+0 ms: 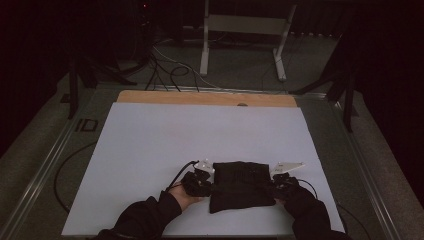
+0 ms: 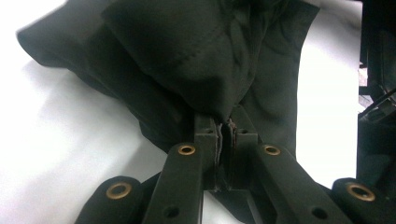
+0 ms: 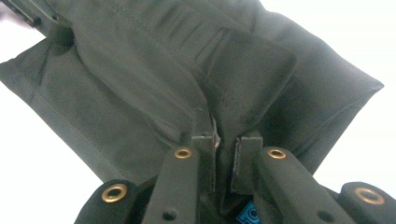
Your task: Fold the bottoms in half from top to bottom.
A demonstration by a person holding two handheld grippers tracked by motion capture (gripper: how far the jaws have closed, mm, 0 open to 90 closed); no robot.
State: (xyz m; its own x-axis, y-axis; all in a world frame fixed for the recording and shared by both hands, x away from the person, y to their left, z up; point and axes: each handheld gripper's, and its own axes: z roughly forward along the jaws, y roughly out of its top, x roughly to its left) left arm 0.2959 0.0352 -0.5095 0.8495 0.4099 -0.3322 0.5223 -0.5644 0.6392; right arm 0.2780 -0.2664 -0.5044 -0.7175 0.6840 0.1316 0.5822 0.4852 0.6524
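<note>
Dark garment [image 1: 242, 184] lies folded into a compact block near the table's front edge, between the two grippers. Looks like a late fold: cloth already doubled into layers, seams stacked in both gripper views. Judged left to do: finish or flatten this fold, then let go.

Left gripper [image 1: 199, 181] at the garment's left side; its jaws nearly closed, pinching a bunched ridge of fabric [image 2: 219, 100]. Right gripper [image 1: 283, 181] at the garment's right side; jaws narrow, clamped on a fold of the cloth [image 3: 219, 116].

White table cover [image 1: 165, 135] bare on all sides of the garment; wide room toward the far edge, where a wood strip [image 1: 205, 98] shows. Little margin toward the person: front edge lies just below the cloth. Cables [image 1: 172, 70] and a stand [image 1: 245, 30] on the floor well beyond.
</note>
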